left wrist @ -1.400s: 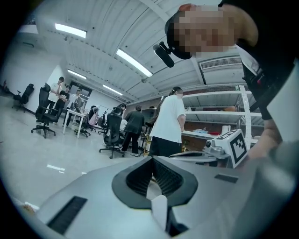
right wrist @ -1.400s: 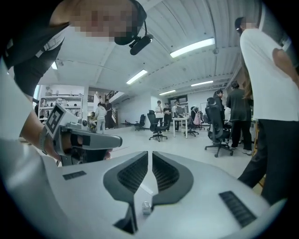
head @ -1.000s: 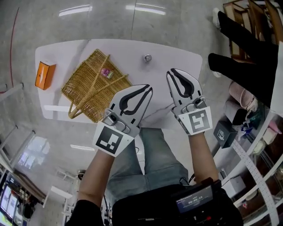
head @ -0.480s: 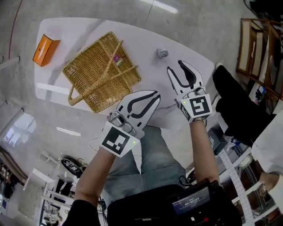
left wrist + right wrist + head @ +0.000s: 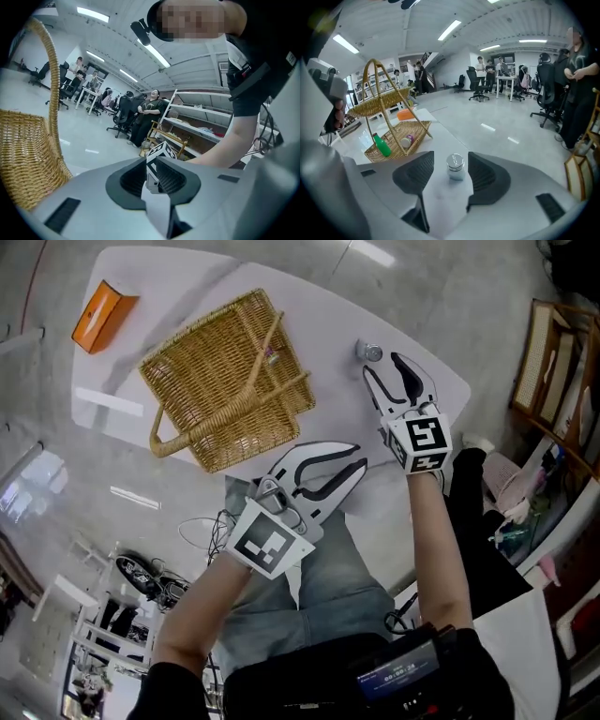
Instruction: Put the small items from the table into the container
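Your right gripper (image 5: 386, 369) is over the far right part of the table (image 5: 328, 296), and its jaws are opening, already spread wide. The small jar (image 5: 455, 167) with the silver cap stands upright on the table between them, and neither pad touches it yet. To do this step well, I think you should bring the gripper a little lower, so the pads meet the body of the jar under the cap and not the cap itself. Keep the jar in the middle of the gap, then close slowly, because a push from only one pad may tip it over.

The basket (image 5: 197, 329) stands to the left of the jar, well apart, with a green bottle (image 5: 382, 145) already inside. Mind its tall handle when you carry the jar there.

Your left gripper (image 5: 356, 457) hangs near the front edge of the table; its jaws are opening a little, with nothing between them
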`<state>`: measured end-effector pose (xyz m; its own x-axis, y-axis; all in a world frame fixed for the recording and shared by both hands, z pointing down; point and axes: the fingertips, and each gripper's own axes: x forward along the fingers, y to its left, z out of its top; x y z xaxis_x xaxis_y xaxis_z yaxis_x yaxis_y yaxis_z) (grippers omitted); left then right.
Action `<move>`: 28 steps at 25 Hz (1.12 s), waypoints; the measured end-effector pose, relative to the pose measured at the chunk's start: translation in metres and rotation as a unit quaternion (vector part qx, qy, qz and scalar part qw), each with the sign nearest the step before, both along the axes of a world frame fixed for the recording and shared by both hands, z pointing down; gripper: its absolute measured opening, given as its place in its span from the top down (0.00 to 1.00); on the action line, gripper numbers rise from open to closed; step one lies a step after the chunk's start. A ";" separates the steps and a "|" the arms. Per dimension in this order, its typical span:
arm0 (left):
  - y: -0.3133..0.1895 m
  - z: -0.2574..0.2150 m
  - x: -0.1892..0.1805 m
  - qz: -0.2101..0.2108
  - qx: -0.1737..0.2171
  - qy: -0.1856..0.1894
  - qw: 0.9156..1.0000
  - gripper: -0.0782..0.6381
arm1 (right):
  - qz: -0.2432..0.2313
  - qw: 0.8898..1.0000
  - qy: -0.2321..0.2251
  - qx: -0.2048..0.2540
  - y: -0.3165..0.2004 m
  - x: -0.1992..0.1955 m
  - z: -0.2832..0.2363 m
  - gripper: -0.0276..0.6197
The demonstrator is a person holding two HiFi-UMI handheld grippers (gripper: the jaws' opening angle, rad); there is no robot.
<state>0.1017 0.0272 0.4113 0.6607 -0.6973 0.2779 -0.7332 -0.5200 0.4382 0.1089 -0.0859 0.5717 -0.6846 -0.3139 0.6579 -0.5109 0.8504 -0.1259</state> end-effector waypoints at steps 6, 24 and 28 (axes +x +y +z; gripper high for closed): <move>-0.001 0.010 0.003 0.000 -0.011 0.000 1.000 0.83 | 0.001 1.000 0.014 -0.011 -0.005 0.001 0.020 0.62; 0.002 0.026 0.001 0.002 -0.038 0.001 0.999 0.82 | -0.014 0.999 0.035 -0.033 -0.007 -0.008 0.046 0.63; 0.004 0.028 0.000 0.004 -0.041 0.002 0.999 0.82 | -0.017 0.999 0.037 -0.028 -0.008 -0.008 0.046 0.69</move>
